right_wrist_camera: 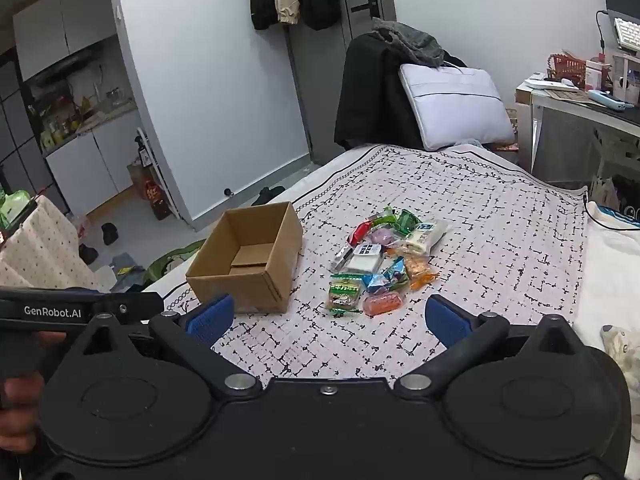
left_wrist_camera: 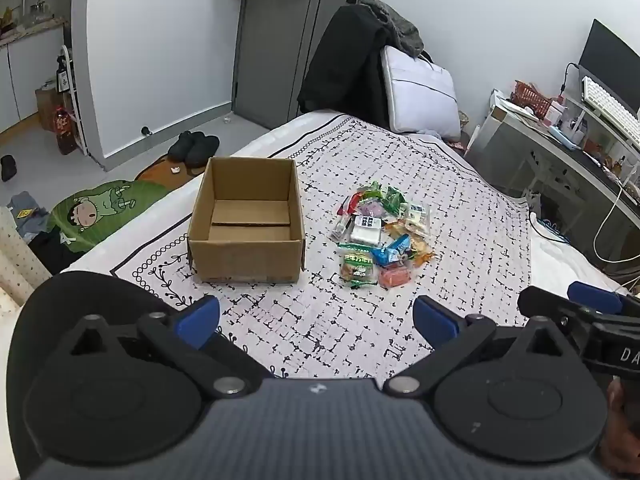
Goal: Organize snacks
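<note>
Left wrist view: the left gripper (left_wrist_camera: 316,322) is hovering over the patterned bedspread (left_wrist_camera: 460,184) with its blue pads spread wide and nothing lying between them; the cardboard box (left_wrist_camera: 246,256) is sitting ahead and slightly to the left, open at the top and showing only its bare floor; the snack pile (left_wrist_camera: 380,236) is lying ahead and to the right, just beside the box but not touching it; the pile is running lengthwise away from the camera, with the orange packet (left_wrist_camera: 394,278) and the green packet (left_wrist_camera: 356,268) at its near end; part of the right gripper (left_wrist_camera: 576,308) is entering at the right edge, level with the left one.

Right wrist view: the right gripper (right_wrist_camera: 328,320) is likewise standing wide open and is holding nothing; the snack pile (right_wrist_camera: 384,260) is lying almost straight ahead of the gap between its fingers, with the orange packet (right_wrist_camera: 382,303) nearest; the cardboard box (right_wrist_camera: 248,272) is sitting ahead and to the left, turned corner-on to this camera.

Judgement: the right gripper is appearing better aligned with the pile and the left one with the box; the coming move is probably calling for a forward, downward reach to the near end of the pile; the packets are overlapping, so a single one may be hard to separate.
</note>
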The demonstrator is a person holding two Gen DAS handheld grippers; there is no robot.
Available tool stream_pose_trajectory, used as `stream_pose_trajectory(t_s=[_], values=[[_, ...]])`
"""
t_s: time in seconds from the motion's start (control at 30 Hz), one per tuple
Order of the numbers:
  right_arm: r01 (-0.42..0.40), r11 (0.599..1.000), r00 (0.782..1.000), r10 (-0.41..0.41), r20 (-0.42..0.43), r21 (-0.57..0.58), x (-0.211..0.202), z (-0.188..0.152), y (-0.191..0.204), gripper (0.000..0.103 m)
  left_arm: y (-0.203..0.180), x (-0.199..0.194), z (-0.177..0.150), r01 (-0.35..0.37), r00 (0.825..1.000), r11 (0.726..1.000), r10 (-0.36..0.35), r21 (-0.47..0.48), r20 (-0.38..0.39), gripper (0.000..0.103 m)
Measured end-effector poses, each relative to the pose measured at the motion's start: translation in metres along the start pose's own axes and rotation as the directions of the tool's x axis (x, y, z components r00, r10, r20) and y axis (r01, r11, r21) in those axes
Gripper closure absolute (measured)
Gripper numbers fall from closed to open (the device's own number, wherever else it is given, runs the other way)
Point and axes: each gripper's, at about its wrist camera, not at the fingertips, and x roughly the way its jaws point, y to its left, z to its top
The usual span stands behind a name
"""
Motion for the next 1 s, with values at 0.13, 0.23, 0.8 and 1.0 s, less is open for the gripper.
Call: stream_pose_trajectory(t_s=[0.13, 0.23, 0.8, 1.0], values=[[0.011, 1.000, 1.000, -0.011, 0.009, 0.011, -0.0011, 0.0010, -0.0015, 0.000, -0.0017, -0.0050, -0.0025, -0.006, 1.000, 1.000, 0.006, 0.006, 0.011, 0.001], [0.024, 1.000, 0.999, -0.024, 0.022, 0.019, -0.0022, 0.0014, -0.0011, 0.000, -0.0009, -0.0027, -0.0025, 0.005, 1.000, 1.000, -0.005, 0.013, -0.004, 0.001], [0.021, 1.000, 1.000, -0.021, 0.003, 0.012, -0.0017, 0.0007, 0.0016, 0.000, -0.0010, -0.0015, -0.0016, -0.002, 1.000, 1.000, 0.002, 0.026, -0.006, 0.000], [0.021, 1.000, 1.000, -0.021, 0.002, 0.012, -0.0015, 0.0004, 0.0004, 0.000, -0.0033, -0.0013, -0.0025, 0.012, 1.000, 0.999, -0.012, 0.032, -0.009, 0.000]])
